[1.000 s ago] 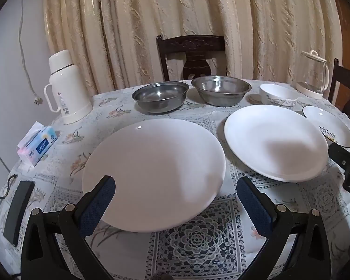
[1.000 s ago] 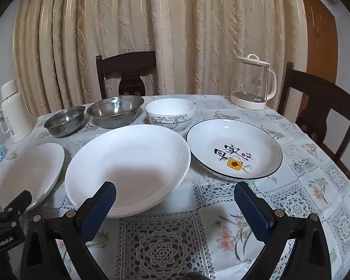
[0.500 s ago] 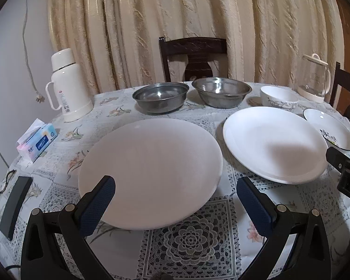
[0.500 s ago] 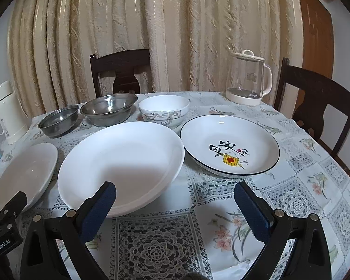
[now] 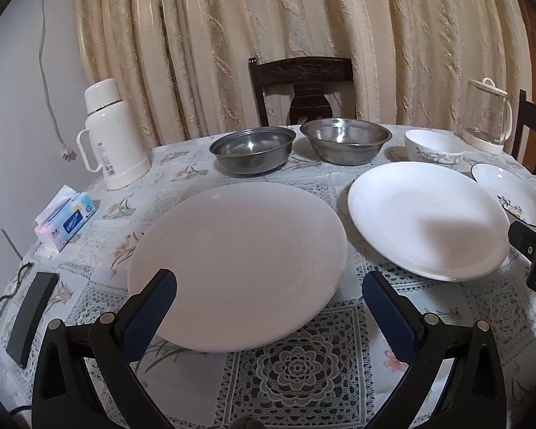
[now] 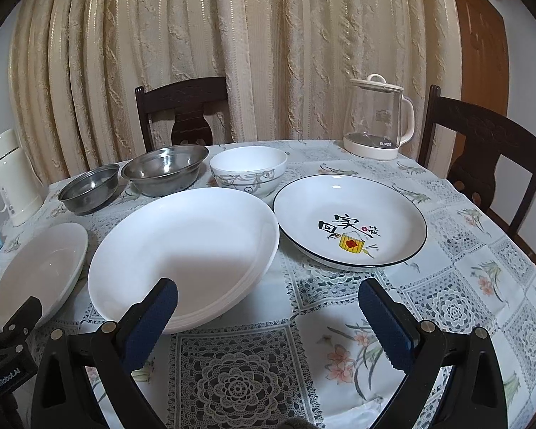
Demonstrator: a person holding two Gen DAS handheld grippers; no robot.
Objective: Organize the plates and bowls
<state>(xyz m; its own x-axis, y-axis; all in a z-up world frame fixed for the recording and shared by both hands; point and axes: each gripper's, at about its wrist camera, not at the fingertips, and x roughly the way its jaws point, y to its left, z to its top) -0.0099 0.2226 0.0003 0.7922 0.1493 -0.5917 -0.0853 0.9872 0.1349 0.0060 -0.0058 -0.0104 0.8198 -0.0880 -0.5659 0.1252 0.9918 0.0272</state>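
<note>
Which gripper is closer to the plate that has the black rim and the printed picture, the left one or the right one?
Right. The right gripper is open just before the black-rimmed plate, a little to its left. The left gripper faces the plain plate, two plates away.

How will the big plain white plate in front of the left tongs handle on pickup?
The big plain white plate looks rigid and probably breakable. Its glossy surface may slip between the pads. It lies flat on the lace tablecloth, so its low rim likely leaves little to pinch.
</note>
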